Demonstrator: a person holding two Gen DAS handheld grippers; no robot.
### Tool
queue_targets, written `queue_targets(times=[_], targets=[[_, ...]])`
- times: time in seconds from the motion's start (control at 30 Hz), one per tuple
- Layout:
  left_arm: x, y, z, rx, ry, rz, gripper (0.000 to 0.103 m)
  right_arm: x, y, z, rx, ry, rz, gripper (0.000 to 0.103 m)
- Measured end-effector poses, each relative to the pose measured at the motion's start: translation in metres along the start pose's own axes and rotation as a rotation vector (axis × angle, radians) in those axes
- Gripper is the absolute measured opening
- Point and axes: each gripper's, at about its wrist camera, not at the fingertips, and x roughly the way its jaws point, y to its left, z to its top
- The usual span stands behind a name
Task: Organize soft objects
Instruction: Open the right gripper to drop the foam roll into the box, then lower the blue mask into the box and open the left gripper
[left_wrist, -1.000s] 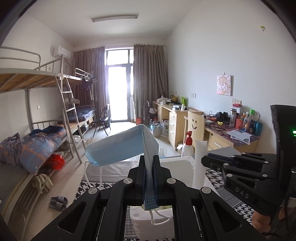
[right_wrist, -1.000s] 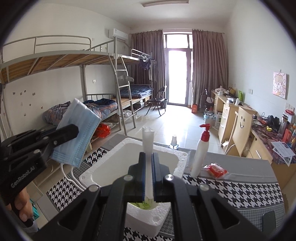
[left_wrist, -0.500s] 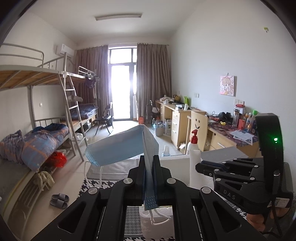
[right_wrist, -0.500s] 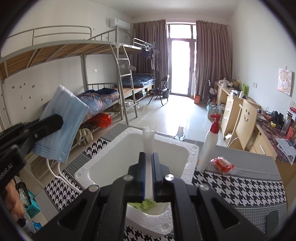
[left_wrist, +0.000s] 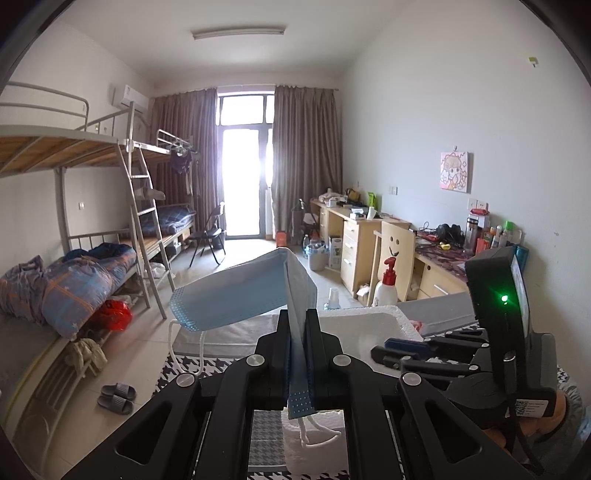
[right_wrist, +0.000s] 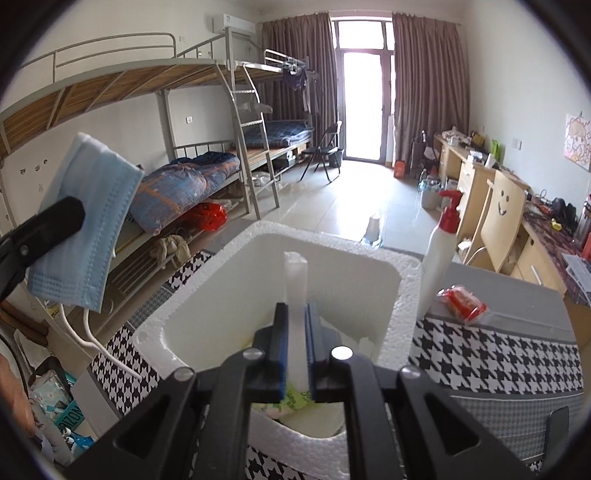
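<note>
Two risks: the right gripper (right_wrist: 295, 325), jaws opening around a white packet (right_wrist: 295, 280), may drop it outside the foam box (right_wrist: 391, 273), while the left gripper (left_wrist: 298, 332) pinches a mask (left_wrist: 236, 295).

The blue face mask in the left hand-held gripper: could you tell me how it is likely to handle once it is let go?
The blue face mask looks floppy: it folds over the left hand-held gripper and its ear loops dangle. It is probably very light, so it may flutter rather than drop straight into the foam box.

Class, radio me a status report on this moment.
Left hand-held gripper shut on face mask. Right hand-held gripper opening, white packet between pads, over foam box. Nothing in the way.
</note>
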Motion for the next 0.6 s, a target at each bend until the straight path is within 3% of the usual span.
queue_targets(times=[0.03, 0.1, 0.17, 0.6], targets=[[0.0, 0.0, 0.0, 0.0, -0.001, -0.001, 0.007, 0.001, 0.0, 0.0, -0.004, 0.005, -0.001, 0.022], [-0.001, 0.001, 0.0, -0.004, -0.001, -0.003, 0.007, 0.001, 0.0, -0.001, -0.006, 0.002, -0.002, 0.067], [0.0, 0.0, 0.0, -0.007, 0.002, -0.004, 0.007, -0.003, 0.0, -0.002, -0.003, -0.029, 0.008, 0.08], [0.006, -0.01, 0.006, 0.011, 0.014, -0.066, 0.007, -0.033, -0.013, -0.007, 0.007, -0.099, -0.003, 0.08]])
